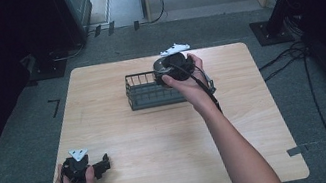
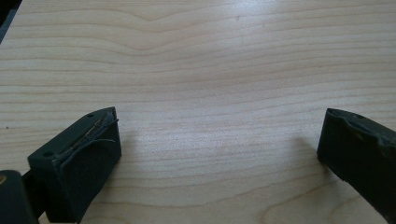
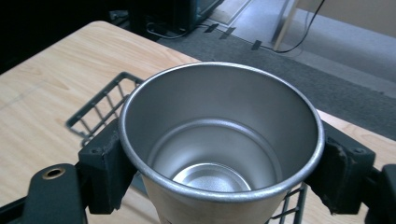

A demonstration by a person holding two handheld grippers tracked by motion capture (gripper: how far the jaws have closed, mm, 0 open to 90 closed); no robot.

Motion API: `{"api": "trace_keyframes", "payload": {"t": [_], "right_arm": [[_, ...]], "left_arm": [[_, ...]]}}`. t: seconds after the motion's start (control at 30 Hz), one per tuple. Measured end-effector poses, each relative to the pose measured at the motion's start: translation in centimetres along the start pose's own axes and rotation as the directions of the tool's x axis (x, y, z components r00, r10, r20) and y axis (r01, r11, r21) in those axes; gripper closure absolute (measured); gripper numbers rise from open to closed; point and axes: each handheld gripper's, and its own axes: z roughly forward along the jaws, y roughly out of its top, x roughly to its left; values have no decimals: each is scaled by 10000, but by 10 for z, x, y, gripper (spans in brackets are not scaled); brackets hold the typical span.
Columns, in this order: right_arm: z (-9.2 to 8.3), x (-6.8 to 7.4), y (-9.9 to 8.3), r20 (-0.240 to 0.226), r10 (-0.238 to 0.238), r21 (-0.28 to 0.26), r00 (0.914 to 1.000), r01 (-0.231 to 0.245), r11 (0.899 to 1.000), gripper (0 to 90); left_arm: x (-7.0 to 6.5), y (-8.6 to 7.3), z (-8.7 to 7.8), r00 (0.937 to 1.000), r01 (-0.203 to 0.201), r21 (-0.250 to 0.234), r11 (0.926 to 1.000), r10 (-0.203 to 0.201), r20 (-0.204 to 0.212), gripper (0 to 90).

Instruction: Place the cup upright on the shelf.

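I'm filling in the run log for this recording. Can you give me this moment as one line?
right gripper: shut on metal cup, above wire basket | left gripper: open, nothing between jaws, over table

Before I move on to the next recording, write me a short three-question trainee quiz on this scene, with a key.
1. True or false: the right gripper is clamped on a metal cup, one jaw on each side below its rim.
2. The wire basket sits where? A) at the table's near edge by the left gripper; B) toward the far middle of the wooden table, under and beside the held cup; C) on the floor.
3. What lies between the left gripper's jaws?

Key
1. True; the cup is upright and looks empty.
2. B.
3. Nothing but bare tabletop; the jaws stand wide apart.
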Motion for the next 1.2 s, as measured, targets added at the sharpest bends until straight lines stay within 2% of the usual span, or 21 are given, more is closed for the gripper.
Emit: {"api": "trace_keyframes", "payload": {"t": [0.37, 0.53, 0.63, 1.2], "right_arm": [[16, -8, 3, 398, 150, -53, 9991, -148, 9999, 186], [30, -15, -1, 734, 439, 25, 9963, -442, 9990, 186], [35, -15, -3, 819, 418, 61, 9958, -425, 9991, 186], [56, -18, -23, 775, 904, 256, 9929, -927, 9954, 186]], "left_arm": [[0, 0, 0, 10000, 0, 3, 10000, 0, 0, 0], [0, 0, 0, 10000, -1, 3, 10000, 1, -1, 0], [0, 0, 0, 10000, -6, 8, 10000, 6, 0, 0], [0, 0, 0, 10000, -22, 5, 10000, 22, 14, 0]]}}
